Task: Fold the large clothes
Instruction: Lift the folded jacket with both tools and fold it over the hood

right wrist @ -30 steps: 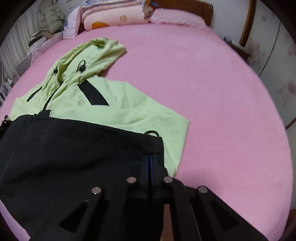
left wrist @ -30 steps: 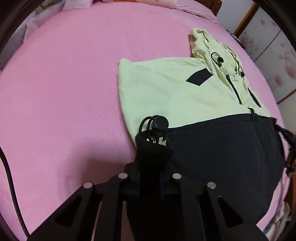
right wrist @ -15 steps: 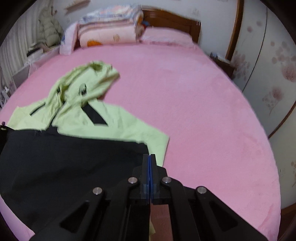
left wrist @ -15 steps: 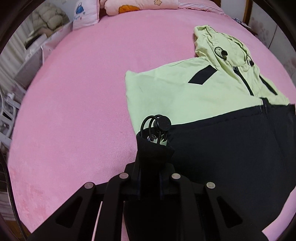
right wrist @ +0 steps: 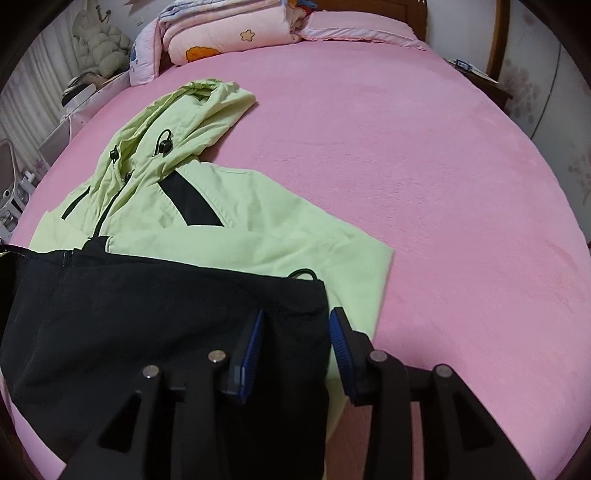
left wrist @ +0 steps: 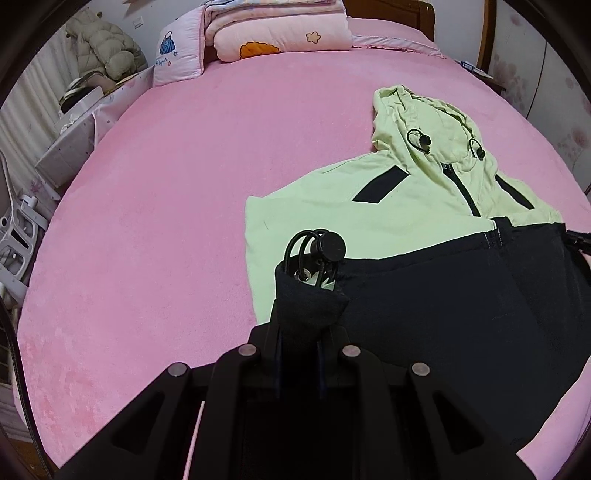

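A light-green and black hooded jacket lies on the pink bed, hood toward the headboard, its black lower half folded up over the green chest. My left gripper is shut on the black hem corner, where a drawstring toggle sticks up. In the right wrist view the jacket spreads to the left. My right gripper is open, its blue pads on either side of the other black hem corner, which lies loose between them.
Folded quilts and pillows are stacked at the wooden headboard. A white cabinet with a padded coat stands left of the bed. A wardrobe is on the right. Pink bed surface lies to either side of the jacket.
My right gripper has opened and let go of the black hem corner. Both views have tilted up, so the headboard and quilts show. The left gripper stays shut on its corner.
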The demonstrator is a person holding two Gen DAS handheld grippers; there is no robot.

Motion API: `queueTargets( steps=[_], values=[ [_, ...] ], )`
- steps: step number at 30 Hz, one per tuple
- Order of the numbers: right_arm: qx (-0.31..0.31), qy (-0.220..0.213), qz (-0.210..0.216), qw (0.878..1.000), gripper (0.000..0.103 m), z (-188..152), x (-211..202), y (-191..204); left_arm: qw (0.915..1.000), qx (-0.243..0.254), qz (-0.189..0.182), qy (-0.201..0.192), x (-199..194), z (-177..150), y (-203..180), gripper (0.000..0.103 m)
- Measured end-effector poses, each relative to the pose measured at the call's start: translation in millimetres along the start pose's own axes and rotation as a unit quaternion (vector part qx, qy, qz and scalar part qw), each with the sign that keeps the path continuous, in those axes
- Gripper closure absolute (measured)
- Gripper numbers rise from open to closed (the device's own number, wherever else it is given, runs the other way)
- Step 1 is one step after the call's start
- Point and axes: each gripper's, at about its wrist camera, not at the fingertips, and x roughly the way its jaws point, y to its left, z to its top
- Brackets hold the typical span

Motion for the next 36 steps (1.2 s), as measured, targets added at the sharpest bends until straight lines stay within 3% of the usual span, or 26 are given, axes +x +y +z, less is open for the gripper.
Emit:
queueTargets(
  steps=[2,3,7,15,24,28,31,33,36],
  values=[
    [-0.008,0.009,-0.002,1.0,0.069,0,3,1,1.0,-0.007,-0.001,0.0,2,0,2,0.092],
    [-0.02,0.004,-0.013,1.0,0.081,-1,1,3,0.9999,-0.011,-0.002,-0.001,2,1,3,0.092],
    [-0.051,-0.038,-0.029,0.998,0.096,-9,-24,11,0.999,-0.038,-0.017,-0.014,-5,2,11,0.092],
    [-0.037,-0.135,-0.055,0.989,0.097,3,-82,19,0.9967,-0.059,-0.025,-0.049,-19,29,23,0.092],
    [0.008,-0.206,-0.119,0.971,0.098,62,-95,23,0.99,-0.072,-0.018,-0.12,-15,107,27,0.092],
    [0.013,-0.232,-0.138,0.963,0.098,81,-99,24,0.9886,-0.08,-0.005,-0.128,7,133,22,0.091],
    [0.012,-0.213,-0.154,0.965,0.098,93,-76,22,0.9919,-0.086,0.006,-0.093,53,143,19,0.088],
    [0.009,-0.176,-0.17,0.97,0.098,96,-47,21,0.9941,-0.086,0.021,-0.063,85,144,12,0.084],
    [0.018,-0.117,-0.195,0.974,0.097,95,-6,18,0.9939,-0.081,0.072,-0.019,131,135,-1,0.074]
  ],
)
